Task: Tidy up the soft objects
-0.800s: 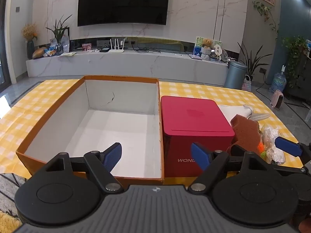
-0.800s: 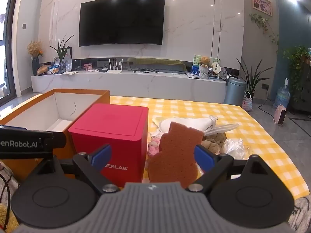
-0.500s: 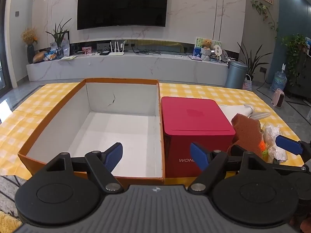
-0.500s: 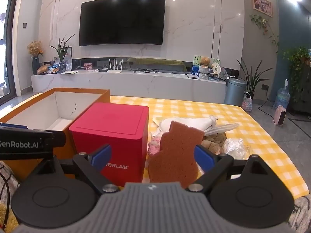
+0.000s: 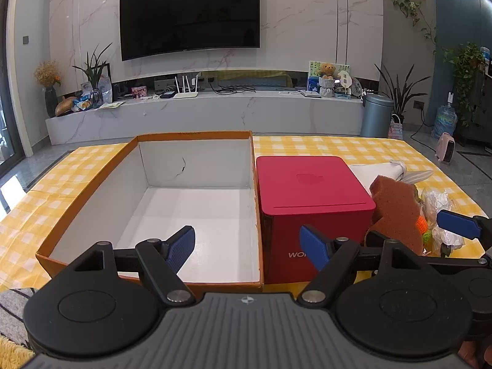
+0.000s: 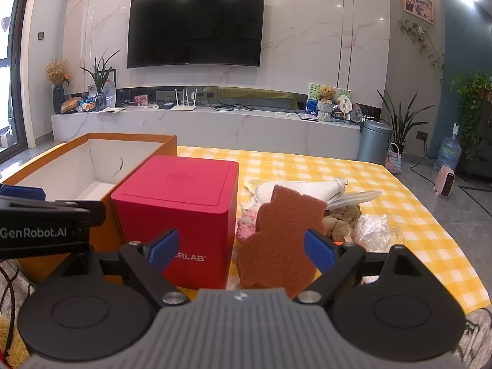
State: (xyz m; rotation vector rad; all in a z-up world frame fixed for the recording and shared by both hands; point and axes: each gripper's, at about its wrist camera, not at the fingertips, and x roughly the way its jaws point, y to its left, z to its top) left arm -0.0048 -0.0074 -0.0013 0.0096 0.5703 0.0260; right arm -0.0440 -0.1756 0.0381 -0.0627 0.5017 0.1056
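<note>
Sponge (image 6: 281, 240), brown and bear-shaped, stands upright between the wide-open jaws of the right gripper (image 6: 241, 249), not pinched yet, just right of the red box (image 6: 181, 215) and in front of the pile of soft things (image 6: 310, 203) on the checked tablecloth (image 6: 399, 215). Almost nothing changed over the last second: both grippers have barely drifted and the sponge has not moved. Left gripper (image 5: 247, 246) hovers with jaws apart and nothing in them, at the near edge of the cardboard box (image 5: 196, 136), which has no items inside. Sorting looks barely started; closing on the sponge is probably next.
</note>
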